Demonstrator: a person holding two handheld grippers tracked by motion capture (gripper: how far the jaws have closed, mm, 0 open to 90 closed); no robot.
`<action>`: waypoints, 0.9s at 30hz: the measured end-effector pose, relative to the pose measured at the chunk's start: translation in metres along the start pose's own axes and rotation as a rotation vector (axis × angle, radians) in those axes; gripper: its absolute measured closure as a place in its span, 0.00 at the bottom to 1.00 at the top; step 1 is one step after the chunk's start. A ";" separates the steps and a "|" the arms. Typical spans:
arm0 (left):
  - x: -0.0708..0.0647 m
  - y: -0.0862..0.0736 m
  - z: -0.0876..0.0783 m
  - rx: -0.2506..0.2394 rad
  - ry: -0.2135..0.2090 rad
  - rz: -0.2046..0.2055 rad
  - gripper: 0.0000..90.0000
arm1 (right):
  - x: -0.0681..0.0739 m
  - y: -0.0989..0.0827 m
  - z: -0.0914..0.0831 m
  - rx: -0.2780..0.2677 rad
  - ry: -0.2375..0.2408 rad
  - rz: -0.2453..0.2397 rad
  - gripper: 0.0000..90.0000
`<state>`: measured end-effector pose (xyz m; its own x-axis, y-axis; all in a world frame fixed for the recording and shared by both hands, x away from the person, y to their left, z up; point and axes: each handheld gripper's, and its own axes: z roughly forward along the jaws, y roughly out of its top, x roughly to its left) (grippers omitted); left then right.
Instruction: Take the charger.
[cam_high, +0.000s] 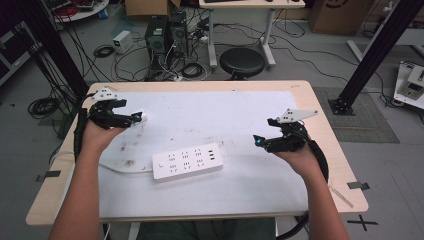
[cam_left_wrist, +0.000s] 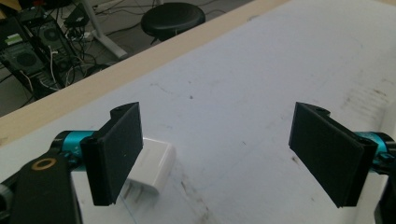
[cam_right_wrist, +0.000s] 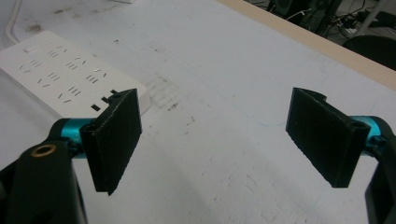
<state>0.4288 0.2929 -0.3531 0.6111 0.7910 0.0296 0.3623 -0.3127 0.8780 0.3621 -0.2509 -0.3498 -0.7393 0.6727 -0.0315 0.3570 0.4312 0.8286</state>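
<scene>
While left gripper gapes beside plug, power strip lies apart.

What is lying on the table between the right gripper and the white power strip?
Nothing: in the high view, bare white mat separates the right gripper from the power strip.

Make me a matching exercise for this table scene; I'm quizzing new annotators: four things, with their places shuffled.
1. power strip
2. white plug
3. right gripper
4. stool

A. on the floor beyond the table
B. by the left gripper's jaw
C. lying mid-table
D. open, above the mat's right part

Pairs: 1-C, 2-B, 3-D, 4-A
</scene>
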 end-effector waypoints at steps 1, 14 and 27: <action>0.003 -0.001 0.004 0.012 0.005 -0.014 0.20 | 0.000 0.000 0.000 0.001 0.002 -0.001 0.21; 0.043 -0.004 0.062 0.183 -0.023 0.032 0.20 | 0.003 -0.003 0.009 0.039 0.013 -0.004 0.21; 0.064 -0.039 0.092 0.256 -0.048 0.011 0.20 | 0.002 -0.004 0.018 0.066 0.014 -0.003 0.21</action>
<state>0.5183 0.3071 -0.4291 0.6465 0.7628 0.0100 0.5181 -0.4487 0.7281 0.3695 -0.2409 -0.3634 -0.7482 0.6630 -0.0253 0.3918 0.4723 0.7896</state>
